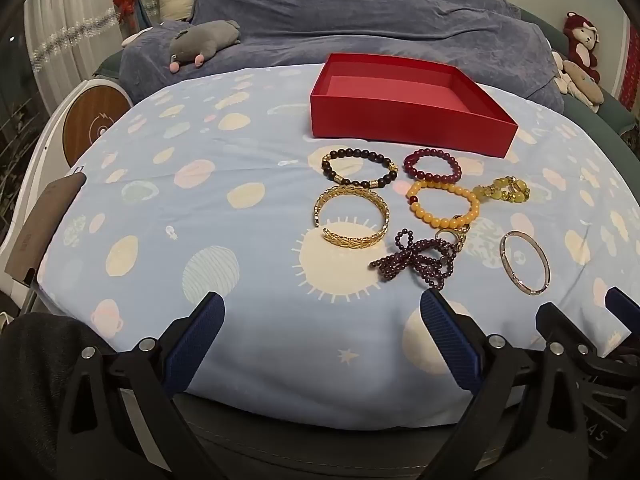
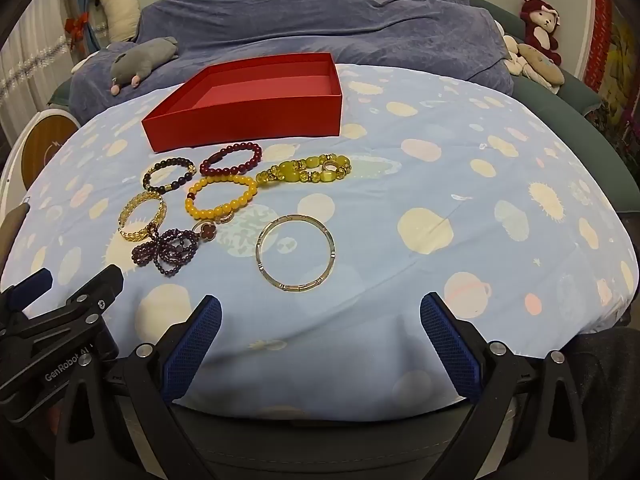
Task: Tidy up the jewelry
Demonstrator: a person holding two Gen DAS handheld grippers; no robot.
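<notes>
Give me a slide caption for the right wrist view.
Open right claw faces a silver bangle, beaded bracelets and an empty red box.

"GenRobot AI" in white on the left gripper [image 2: 30,292] body, right wrist view, faint letters elsewhere unreadable

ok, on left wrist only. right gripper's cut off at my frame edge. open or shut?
Observer: Open. The right gripper has its fingers spread wide with nothing between them; the thin bangle lies just ahead.
Operator: Ring by the purple beads is edge-on for me. Plain?
Observer: No, the ring carries a dark red flower-shaped face, next to the purple bead strand.
Operator: Any other ring?
Observer: Yes, a small ring lies on the yellow-green bracelet.
</notes>
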